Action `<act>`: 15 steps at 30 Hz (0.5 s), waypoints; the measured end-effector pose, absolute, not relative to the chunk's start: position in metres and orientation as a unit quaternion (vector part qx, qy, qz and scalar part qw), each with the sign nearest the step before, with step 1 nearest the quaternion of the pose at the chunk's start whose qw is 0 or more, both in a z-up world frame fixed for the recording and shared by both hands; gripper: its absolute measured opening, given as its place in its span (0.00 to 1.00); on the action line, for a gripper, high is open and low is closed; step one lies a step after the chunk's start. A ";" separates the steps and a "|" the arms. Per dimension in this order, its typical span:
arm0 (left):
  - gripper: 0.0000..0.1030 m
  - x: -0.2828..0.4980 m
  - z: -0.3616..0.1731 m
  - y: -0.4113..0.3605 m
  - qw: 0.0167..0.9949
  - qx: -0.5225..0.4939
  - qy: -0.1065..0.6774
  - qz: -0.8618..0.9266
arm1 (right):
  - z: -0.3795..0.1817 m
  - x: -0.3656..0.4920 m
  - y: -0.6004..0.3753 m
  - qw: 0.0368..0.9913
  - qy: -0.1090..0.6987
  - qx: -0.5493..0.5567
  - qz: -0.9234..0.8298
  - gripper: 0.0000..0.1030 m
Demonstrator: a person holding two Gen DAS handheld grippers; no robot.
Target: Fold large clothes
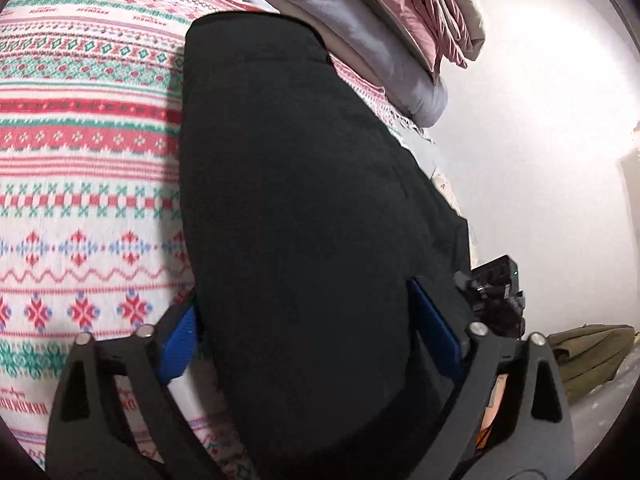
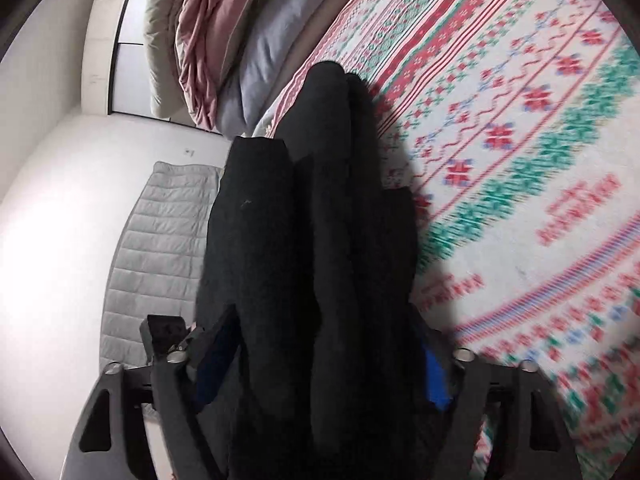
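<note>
Bedspread (image 1: 80, 152); 1 black garment (image 1: 300, 200); 2 grippers (image 1: 308, 344).

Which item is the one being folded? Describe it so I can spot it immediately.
On the bed's patterned blanket, near the stacked bedding, lies a long black garment. It is the only plain black item, running up between both claws.

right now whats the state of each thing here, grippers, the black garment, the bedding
left gripper: jaws wide, black garment between its blue pads
right gripper: jaws around bunched black cloth
black garment: bunched lengthwise, stretched along the bed
patterned bedspread: spread flat under the garment
pink blanket: folded, stacked at the head of the bed
grey quilted mat: flat on the floor
olive cloth: crumpled on the floor
</note>
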State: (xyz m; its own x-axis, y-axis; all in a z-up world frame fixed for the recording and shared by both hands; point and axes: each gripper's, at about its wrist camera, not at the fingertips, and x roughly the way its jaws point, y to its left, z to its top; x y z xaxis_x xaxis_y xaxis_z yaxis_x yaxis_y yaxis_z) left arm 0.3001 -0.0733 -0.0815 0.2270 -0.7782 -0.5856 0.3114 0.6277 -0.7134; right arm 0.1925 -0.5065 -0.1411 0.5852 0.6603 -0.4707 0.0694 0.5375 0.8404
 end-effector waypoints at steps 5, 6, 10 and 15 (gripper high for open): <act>0.82 0.297 -0.045 -0.102 0.770 -0.193 0.475 -0.381 | -0.135 0.189 -0.512 0.762 0.375 0.470 0.242 0.41; 0.79 0.297 -0.034 -0.110 0.773 -0.190 0.463 -0.390 | -0.130 0.187 -0.513 0.766 0.365 0.467 0.247 0.39; 0.72 0.311 -0.001 -0.144 0.775 -0.178 0.436 -0.422 | -0.095 0.177 -0.519 0.797 0.325 0.445 0.246 0.39; 0.72 0.346 0.019 -0.193 0.769 -0.175 0.410 -0.458 | -0.043 0.156 -0.542 0.850 0.245 0.412 0.220 0.39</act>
State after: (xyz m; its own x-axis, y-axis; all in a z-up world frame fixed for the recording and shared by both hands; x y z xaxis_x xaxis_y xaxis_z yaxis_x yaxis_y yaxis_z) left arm 0.3457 -0.1933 0.0186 0.2451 -0.8480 -0.4699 0.5615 0.5193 -0.6443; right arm 0.1556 -0.5423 -0.0430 0.7840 0.5748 -0.2345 -0.1714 0.5635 0.8082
